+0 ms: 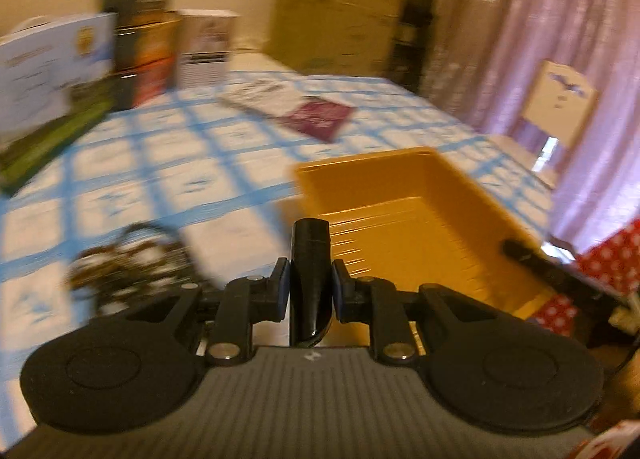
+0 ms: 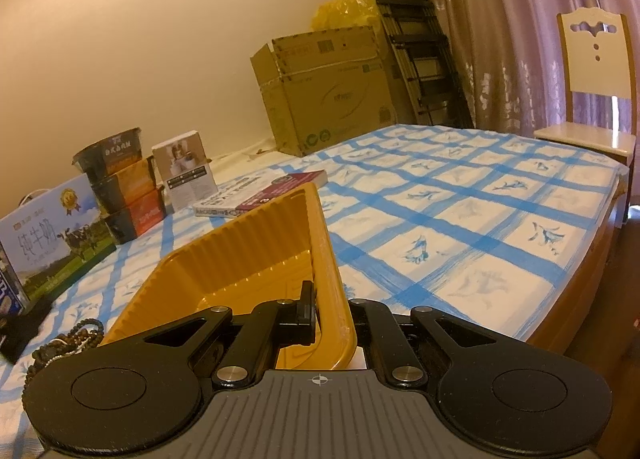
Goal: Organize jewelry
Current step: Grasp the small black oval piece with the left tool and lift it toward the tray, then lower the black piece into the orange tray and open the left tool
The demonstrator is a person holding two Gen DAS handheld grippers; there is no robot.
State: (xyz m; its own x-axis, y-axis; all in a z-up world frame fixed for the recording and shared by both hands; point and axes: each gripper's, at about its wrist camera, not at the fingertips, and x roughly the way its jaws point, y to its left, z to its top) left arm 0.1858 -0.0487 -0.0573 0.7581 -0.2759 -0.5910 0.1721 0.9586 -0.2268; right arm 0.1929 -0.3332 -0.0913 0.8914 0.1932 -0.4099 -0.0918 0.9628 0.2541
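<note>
My left gripper (image 1: 311,283) is shut on a black tube-shaped item (image 1: 310,259), held above the near-left edge of a yellow plastic tray (image 1: 404,215). A pile of dark beaded jewelry (image 1: 132,263) lies on the blue-checked cloth to the left of the gripper; it also shows in the right wrist view (image 2: 68,343). My right gripper (image 2: 332,311) is shut on the right rim of the yellow tray (image 2: 256,259), one finger inside the tray and one outside. The right gripper's finger (image 1: 536,263) shows at the tray's right side in the left wrist view.
The table (image 2: 460,219) has a blue-checked cloth. At its far left stand a milk carton box (image 2: 52,235), stacked noodle bowls (image 2: 124,187) and a white box (image 2: 186,169). Books (image 2: 272,191) lie behind the tray. A cardboard box (image 2: 328,95) and a chair (image 2: 592,75) stand beyond.
</note>
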